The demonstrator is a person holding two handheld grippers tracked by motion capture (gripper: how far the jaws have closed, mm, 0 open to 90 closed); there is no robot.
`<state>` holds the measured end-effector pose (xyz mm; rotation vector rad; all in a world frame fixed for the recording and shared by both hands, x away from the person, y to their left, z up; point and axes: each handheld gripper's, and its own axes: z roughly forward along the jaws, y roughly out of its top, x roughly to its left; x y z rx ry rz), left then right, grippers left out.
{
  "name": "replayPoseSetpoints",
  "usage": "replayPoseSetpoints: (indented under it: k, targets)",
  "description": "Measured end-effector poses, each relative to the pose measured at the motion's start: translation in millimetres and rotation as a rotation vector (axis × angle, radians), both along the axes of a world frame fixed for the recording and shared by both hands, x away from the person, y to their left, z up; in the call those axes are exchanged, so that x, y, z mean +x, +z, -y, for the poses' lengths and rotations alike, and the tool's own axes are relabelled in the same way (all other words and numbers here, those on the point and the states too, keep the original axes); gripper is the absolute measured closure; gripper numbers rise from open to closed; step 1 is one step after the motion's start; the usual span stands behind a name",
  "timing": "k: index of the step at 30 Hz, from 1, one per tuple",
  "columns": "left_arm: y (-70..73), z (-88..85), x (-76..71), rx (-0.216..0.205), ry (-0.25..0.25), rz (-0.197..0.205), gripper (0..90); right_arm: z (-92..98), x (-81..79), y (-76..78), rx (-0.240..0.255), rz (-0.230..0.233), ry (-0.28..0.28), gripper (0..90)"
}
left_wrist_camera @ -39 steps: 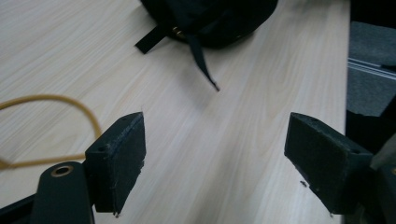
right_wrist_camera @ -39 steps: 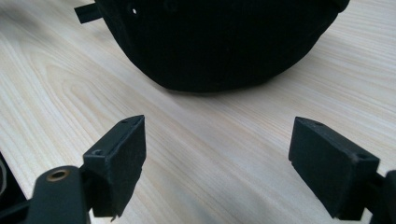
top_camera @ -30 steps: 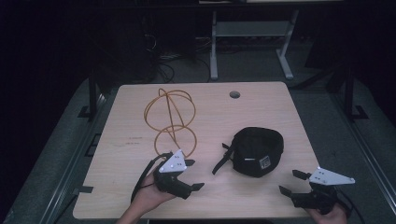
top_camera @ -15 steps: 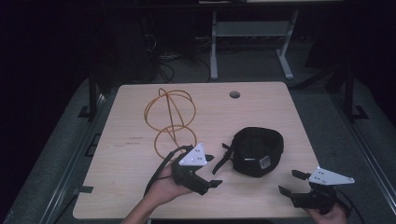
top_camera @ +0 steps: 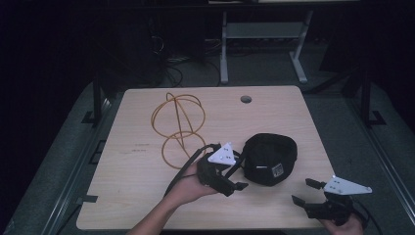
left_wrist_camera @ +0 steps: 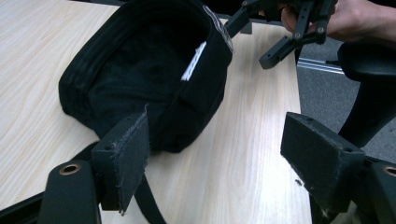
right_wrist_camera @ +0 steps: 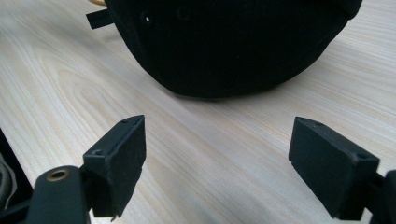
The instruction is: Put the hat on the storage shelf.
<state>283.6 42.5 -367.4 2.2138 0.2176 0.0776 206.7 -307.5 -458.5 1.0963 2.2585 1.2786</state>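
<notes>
- Dark surroundings are seen around a pale wooden desk (top_camera: 147,196), with a metal stand on the floor beyond its far edge.
- A black cap (top_camera: 270,158) lies toward the near right corner of the desk, opening upward, with a white label (left_wrist_camera: 194,60) visible inside.
- The left claw (top_camera: 234,177) is held just beside the cap's left side, jaws spread; in the left gripper view one pad (left_wrist_camera: 125,156) sits at the cap's rim beside the strap (left_wrist_camera: 148,200), the other well clear over bare wood.
- The right claw (top_camera: 304,192) is held near the near edge, right of the cap and apart from it, jaws spread and empty.
- An orange cable (top_camera: 178,125) lies looped in two rings nearer the far left, apart from the cap.
- The step in hand is judged to be a grasp of the cap's rim by the left claw. It is best done with one pad slid inside the opening and one outside, so that a single layer of fabric is pinched and the strap is left free.
- The cap's brim cannot be made out, and black on black hides whether pad and fabric already touch.
</notes>
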Motion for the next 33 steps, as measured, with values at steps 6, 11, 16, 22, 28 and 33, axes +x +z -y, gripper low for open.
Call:
replayPoseSetpoints:
  k: [6, 11, 16, 22, 28, 33]
  targets:
    - [-0.1, 17.0, 7.8, 0.028, -0.022, -0.001, 23.6, 0.1, -0.4, 0.4, 0.001, 0.000, 0.001, 18.6]
    - [-3.5, 34.7, 15.7, 0.044, -0.045, -0.013, 26.2, 1.1, -1.4, 1.1, 0.007, 0.002, 0.001, 18.7]
    - [-8.9, 47.1, 21.8, 0.073, -0.063, -0.032, 26.8, 1.4, -1.4, 1.2, 0.006, 0.002, 0.002, 18.7]
    - [-11.7, 54.5, 25.7, 0.089, -0.072, -0.033, 31.1, 1.2, -1.8, 1.3, 0.007, 0.005, 0.002, 18.7]
    - [-14.9, 60.6, 30.1, 0.114, -0.084, -0.038, 36.4, 0.2, -1.9, 1.6, 0.008, 0.004, 0.004, 18.7]
    - [-17.8, 66.0, 31.7, 0.124, -0.100, -0.041, 40.2, -0.4, -1.8, 1.4, 0.007, 0.003, 0.005, 18.7]
